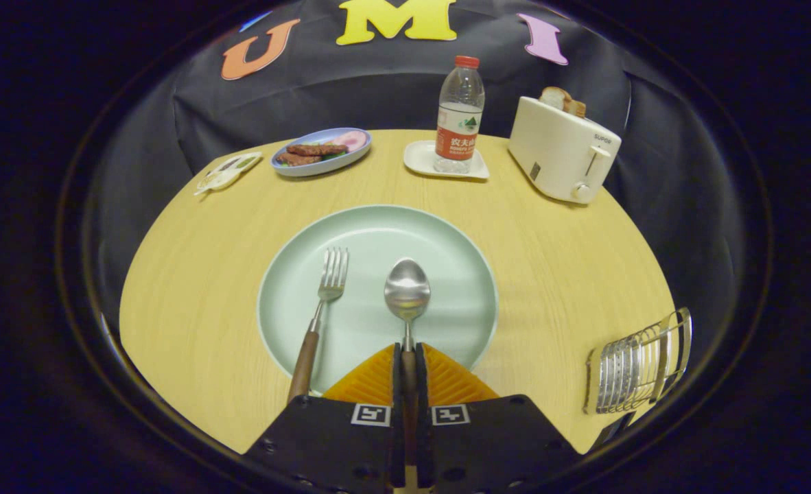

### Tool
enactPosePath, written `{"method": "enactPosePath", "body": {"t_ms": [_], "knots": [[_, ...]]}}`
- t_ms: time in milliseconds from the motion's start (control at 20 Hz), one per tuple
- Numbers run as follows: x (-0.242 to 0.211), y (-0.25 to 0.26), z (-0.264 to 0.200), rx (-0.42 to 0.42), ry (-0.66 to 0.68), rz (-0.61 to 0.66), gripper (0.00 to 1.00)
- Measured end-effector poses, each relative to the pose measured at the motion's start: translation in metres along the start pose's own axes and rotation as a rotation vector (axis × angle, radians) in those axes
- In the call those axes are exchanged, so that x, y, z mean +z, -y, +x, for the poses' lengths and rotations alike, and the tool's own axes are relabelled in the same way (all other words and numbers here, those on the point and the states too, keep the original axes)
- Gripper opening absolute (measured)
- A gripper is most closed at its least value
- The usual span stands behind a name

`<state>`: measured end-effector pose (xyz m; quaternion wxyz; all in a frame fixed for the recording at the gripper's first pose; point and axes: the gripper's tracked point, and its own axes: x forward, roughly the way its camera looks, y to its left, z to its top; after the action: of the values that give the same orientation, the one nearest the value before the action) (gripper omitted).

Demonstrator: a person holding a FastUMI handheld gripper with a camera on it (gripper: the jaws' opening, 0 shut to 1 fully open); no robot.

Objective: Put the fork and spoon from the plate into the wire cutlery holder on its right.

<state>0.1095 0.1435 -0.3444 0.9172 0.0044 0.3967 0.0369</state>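
Pale green plate (447, 237), pale woodgrain table (570, 274), red-capped bottle (459, 113), cream toaster (560, 151)

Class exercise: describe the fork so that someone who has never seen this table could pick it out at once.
Start at the large pale green plate in the middle of the wooden table. Two utensils lie on it side by side: the gripper is shut on the spoon, and the fork lies free beside it. The fork alone has tines, and its brown handle overhangs the plate's near rim.

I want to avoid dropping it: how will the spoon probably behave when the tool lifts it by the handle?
The spoon looks rigid, so it should not bend. The tool is closed on the thin handle's end, so the heavier-looking metal bowl may tip downward. The handle seems smooth and could slip or twist.
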Motion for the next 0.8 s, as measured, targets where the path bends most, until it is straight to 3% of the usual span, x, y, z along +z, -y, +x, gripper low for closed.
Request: {"method": "enactPosePath", "body": {"t_ms": [50,150,450,800], "knots": [[-0.001,0.002,-0.004,0.017,-0.013,0.004,0.01],[-0.001,0.001,-0.011,0.063,-0.031,0.007,0.01],[0.014,0.034,-0.051,0.095,0.004,-0.020,0.01],[0.010,0.113,-0.110,0.105,0.032,-0.021,0.01]]}}
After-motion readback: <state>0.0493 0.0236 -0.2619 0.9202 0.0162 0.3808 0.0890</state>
